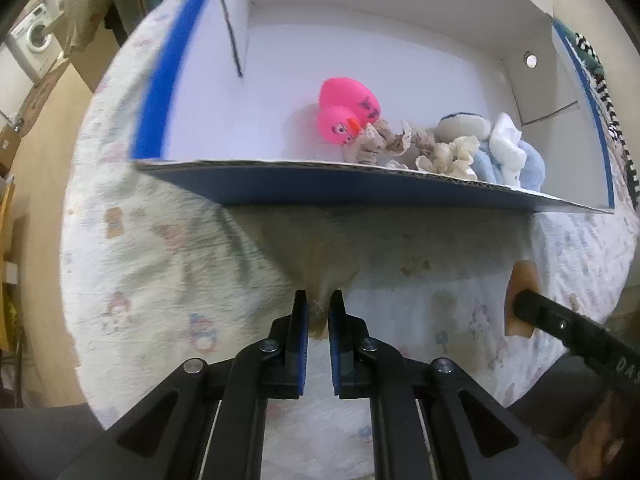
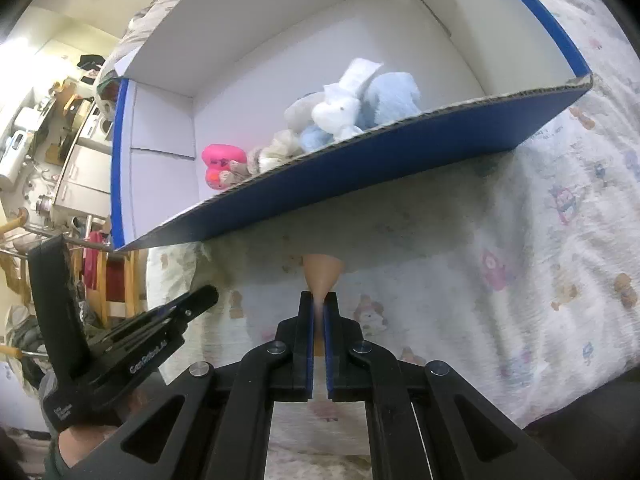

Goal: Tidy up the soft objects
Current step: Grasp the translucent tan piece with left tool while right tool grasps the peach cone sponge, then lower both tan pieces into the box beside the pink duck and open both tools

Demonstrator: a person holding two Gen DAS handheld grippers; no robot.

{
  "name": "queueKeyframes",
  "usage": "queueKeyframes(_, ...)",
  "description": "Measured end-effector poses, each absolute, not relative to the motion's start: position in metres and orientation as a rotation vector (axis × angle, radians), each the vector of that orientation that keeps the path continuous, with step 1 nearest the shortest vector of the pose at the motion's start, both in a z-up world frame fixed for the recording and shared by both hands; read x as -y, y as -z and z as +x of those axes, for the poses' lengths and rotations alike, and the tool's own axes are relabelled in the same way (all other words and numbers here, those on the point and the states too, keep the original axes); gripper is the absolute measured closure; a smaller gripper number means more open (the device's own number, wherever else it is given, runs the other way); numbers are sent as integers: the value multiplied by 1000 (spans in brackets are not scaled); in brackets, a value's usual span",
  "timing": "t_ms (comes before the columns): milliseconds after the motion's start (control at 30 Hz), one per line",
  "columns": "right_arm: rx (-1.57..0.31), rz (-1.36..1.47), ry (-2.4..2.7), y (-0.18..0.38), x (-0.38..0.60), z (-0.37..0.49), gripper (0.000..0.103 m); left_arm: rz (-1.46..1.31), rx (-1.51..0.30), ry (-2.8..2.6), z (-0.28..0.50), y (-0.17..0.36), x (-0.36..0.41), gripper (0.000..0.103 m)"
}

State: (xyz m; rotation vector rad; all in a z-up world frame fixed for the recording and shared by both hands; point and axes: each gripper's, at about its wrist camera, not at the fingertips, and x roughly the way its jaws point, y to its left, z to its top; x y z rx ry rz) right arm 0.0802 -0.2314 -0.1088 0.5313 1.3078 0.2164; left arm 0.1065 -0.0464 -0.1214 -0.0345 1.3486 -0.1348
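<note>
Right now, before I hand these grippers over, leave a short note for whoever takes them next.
Left gripper: shut on a fold of thin tan fabric, in front of the box.
Right gripper: shut on another part of what looks like the same fabric; both hover over the printed bedsheet.
Blue box: sits on the bed, open, just ahead of both grippers.
Done: pink rubber duck, crumpled beige cloth and light blue plush toys already lie in the box.
Left: probably carry the tan fabric over the near wall, release it inside.
</note>
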Motion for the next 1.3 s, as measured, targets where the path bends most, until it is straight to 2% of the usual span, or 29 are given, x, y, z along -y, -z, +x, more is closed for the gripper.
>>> queueKeyframes(267,-1257,575,-277,78,239,80,97,-52,-1267,80,85,74,10,94)
queueKeyframes(600,-1158,546,-287,27,259,86,97,-30,-1130,132,96,22,27,94)
queueKeyframes(967,-1139,502,-250,15,258,131,97,54,-1144,140,164,19,36,94)
queueKeyframes(1300,-1168,498,-237,36,255,167,97,90,-1170,151,198,36,52,94)
